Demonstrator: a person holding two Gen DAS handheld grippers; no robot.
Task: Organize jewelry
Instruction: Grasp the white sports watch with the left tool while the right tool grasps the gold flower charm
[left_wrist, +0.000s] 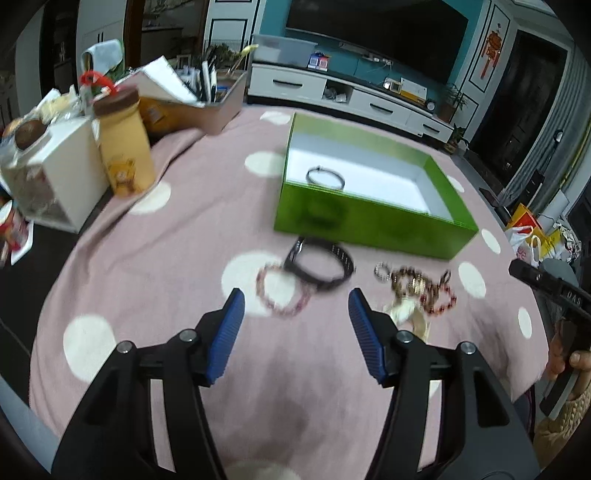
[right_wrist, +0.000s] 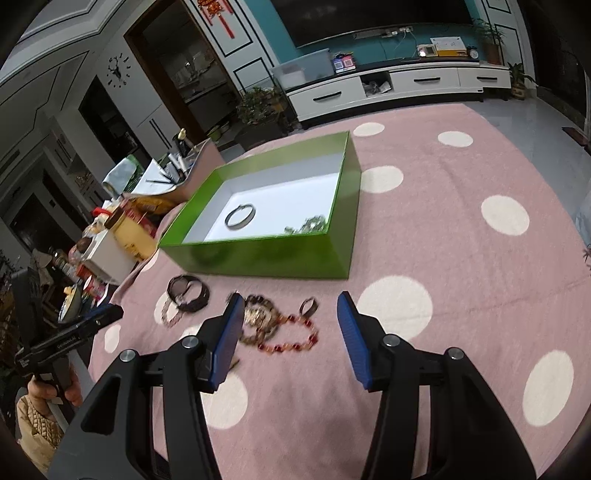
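Left wrist view. Left gripper (left_wrist: 296, 309): jaws apart, nothing between the blue pads; it hangs over the pink polka-dot cloth (left_wrist: 192, 236), aimed at the nearest jewelry.
- Pink bead bracelet (left_wrist: 282, 295): flat on the cloth just ahead of the fingertips, overlapped at its far edge by a black band (left_wrist: 319, 264). Judged the likeliest next pick, since it lies closest to the gap.
- Mixed bead cluster (left_wrist: 419, 286): gold, brown and red strands tangled together to the right, beside a pale ribbon-like piece; the blur hides the detail.
- Green box (left_wrist: 373, 221): open top, white floor, one dark bangle (left_wrist: 325, 176) already inside. Its near wall stands just behind the loose pieces, so a lift must clear that rim.
- Yellow jar (left_wrist: 123, 147) and white container (left_wrist: 55, 173): at the cloth's left edge, well apart from the work.

Right wrist view. Right gripper (right_wrist: 291, 325): jaws apart and empty, over the cloth (right_wrist: 461, 258).
- Red bead strand (right_wrist: 291, 341): between and just beyond the pads, joined to the tangled cluster behind the left pad.
- Black band (right_wrist: 188, 291) and pink bracelet: further left, near the other tool.
- Green box (right_wrist: 273, 254): ahead, its floor mostly bare, leaving room for deposits. To the right lies only open cloth, so approach is unobstructed.
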